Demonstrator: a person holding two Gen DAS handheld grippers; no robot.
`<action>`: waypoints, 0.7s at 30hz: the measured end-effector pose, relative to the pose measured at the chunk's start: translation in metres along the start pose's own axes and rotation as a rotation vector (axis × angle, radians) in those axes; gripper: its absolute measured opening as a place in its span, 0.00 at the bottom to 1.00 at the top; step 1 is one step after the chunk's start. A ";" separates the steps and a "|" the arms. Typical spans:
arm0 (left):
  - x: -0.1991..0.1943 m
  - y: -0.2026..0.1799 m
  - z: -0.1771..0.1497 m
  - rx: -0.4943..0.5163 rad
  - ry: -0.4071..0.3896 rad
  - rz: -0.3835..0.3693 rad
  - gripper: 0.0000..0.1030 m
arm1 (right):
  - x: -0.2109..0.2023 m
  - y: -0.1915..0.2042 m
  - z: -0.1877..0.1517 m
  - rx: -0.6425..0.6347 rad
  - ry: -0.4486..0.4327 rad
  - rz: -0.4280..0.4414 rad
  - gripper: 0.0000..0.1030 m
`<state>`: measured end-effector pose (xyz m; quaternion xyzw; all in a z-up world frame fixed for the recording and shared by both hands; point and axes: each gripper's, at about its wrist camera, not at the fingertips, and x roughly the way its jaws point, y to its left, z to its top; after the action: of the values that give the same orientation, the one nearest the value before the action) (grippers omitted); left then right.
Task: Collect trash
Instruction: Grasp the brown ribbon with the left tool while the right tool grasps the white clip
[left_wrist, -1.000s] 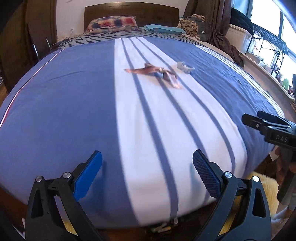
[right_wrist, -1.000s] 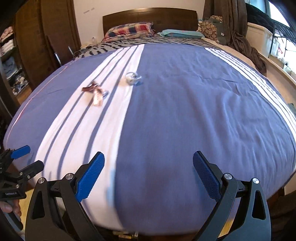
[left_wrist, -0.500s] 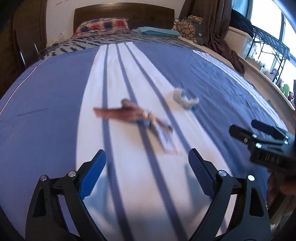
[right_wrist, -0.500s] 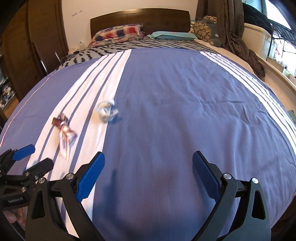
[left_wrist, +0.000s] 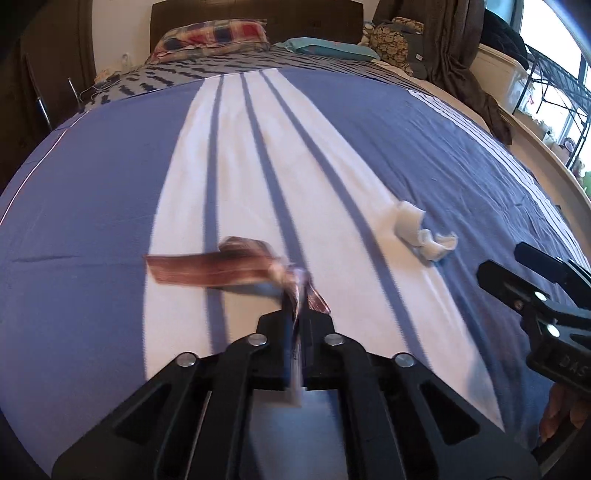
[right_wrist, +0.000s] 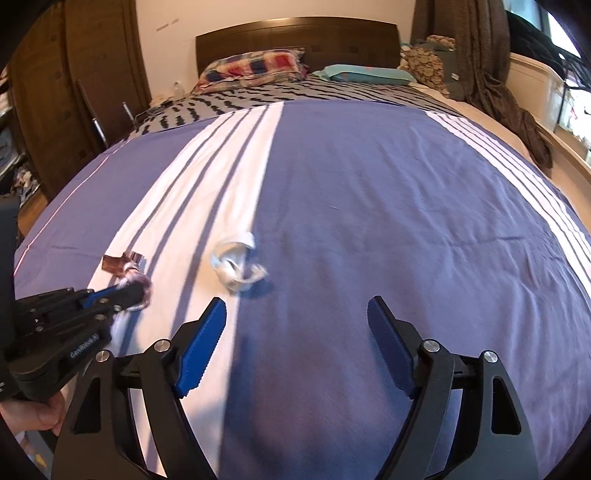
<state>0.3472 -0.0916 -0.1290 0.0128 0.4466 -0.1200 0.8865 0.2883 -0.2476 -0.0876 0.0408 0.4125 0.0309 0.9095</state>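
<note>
Brown wrapper (left_wrist: 218, 271) lay on the white striped band of the bedspread (left_wrist: 369, 122), toward the foot edge; its near end was pinched in the left gripper (left_wrist: 295, 314), jaws closed on it, the clamped part hidden between the pads; motion blur left its print unreadable. Crumpled white tissue (right_wrist: 238, 267) sat just right of it, where white band met blue; the right gripper (right_wrist: 297, 332) hovered near it, jaws spread wide, holding nothing. Pillows (right_wrist: 258, 66) at the head edge; bed's foot cut off.
</note>
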 end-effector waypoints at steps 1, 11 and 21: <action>0.000 0.005 0.000 0.004 -0.003 0.005 0.00 | 0.003 0.002 0.001 -0.001 0.002 0.004 0.76; -0.009 0.024 -0.004 0.018 -0.015 0.009 0.00 | 0.038 0.038 0.021 -0.059 0.056 0.066 0.46; -0.031 0.017 -0.024 0.048 -0.018 -0.011 0.00 | 0.029 0.042 0.011 -0.083 0.084 0.053 0.16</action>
<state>0.3144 -0.0660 -0.1200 0.0307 0.4359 -0.1357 0.8892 0.3145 -0.2033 -0.0979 0.0123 0.4474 0.0736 0.8912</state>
